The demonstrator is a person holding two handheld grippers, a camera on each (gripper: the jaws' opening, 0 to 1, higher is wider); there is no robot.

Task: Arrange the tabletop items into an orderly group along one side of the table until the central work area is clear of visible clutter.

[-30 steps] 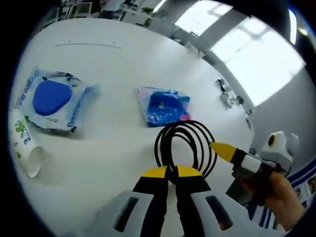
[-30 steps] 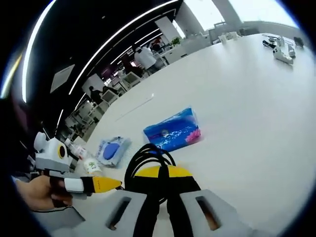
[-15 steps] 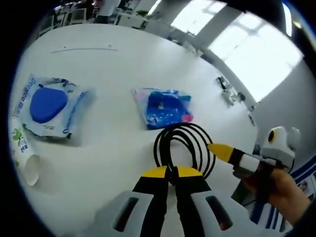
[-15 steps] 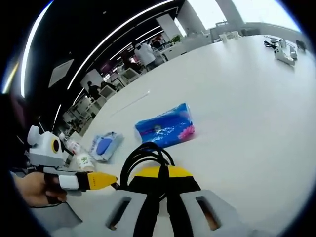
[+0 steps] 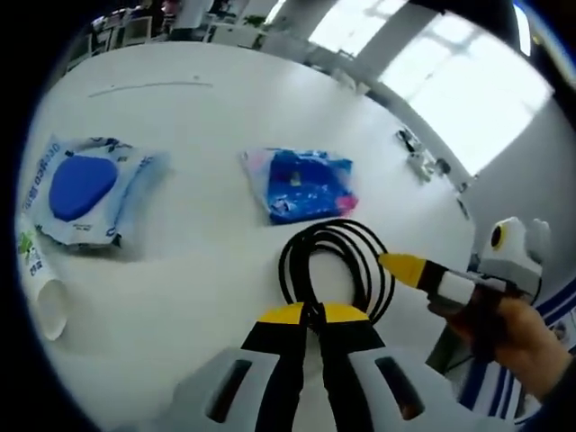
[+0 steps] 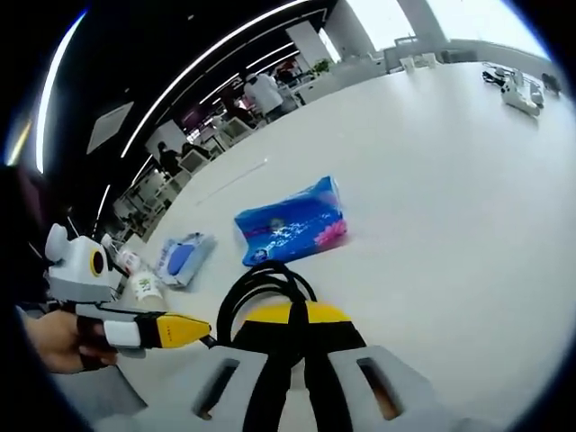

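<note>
Currently, the left hand-held gripper (image 5: 308, 317) has its yellow-tipped jaws pressed together on a coiled black cable (image 5: 335, 263), pinching the near end of the coil. The loops extend forward from the jaw tips over the white worktop (image 5: 207, 117); whether they rest on the surface cannot be determined. In the right gripper view, the right hand-held gripper (image 6: 295, 317) is likewise clamped, jaws together, on the same cable, whose loops rise just ahead of the tips.

In the left gripper view, the right hand-held gripper enters from the right edge, held by a hand (image 5: 524, 335); its yellow tip lies just beside the right side of the coil. In the right gripper view, the left hand-held gripper enters from the left edge, yellow tip close to the coil.

A blue tissue pack (image 5: 301, 184) lies on the worktop beyond the cable, apart from it. Farther left, a wet-wipe pack with a blue lid (image 5: 84, 187) lies flat. A paper cup (image 5: 40, 281) lies on its side near the edge, just beside the wipe pack. Small white devices (image 5: 416, 160) sit at the far side of the worktop, well apart from the packs.
</note>
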